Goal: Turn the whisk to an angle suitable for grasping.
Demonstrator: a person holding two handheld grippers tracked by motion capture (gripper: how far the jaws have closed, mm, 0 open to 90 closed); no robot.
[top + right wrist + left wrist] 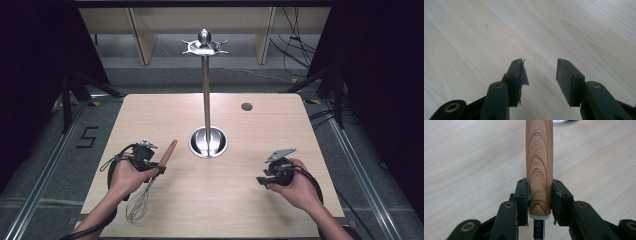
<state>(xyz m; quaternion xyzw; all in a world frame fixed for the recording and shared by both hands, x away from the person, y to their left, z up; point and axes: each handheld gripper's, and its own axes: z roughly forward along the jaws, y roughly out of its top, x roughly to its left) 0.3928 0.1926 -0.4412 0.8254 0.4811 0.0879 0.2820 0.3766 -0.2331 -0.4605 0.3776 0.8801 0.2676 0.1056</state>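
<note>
A whisk with a wooden handle (pixel 168 151) and a wire head (pixel 138 204) lies at the table's front left, its head toward the near edge. My left gripper (pixel 159 168) is shut on it near the handle's lower end. In the left gripper view the pads press both sides of the wooden handle (pixel 539 157), which bears engraved lettering, and my left gripper (pixel 540 188) points along it. My right gripper (pixel 260 180) rests at the front right, held by a hand. In the right gripper view my right gripper (pixel 540 68) is open with bare tabletop between the jaws.
A metal utensil stand (pixel 206 95) rises from a round base (pixel 208 143) at the table's middle, with hooks around its top (pixel 204 46). A dark round grommet (pixel 246 106) sits at the back right. The light wooden table (pixel 240 210) is edged by floor rails.
</note>
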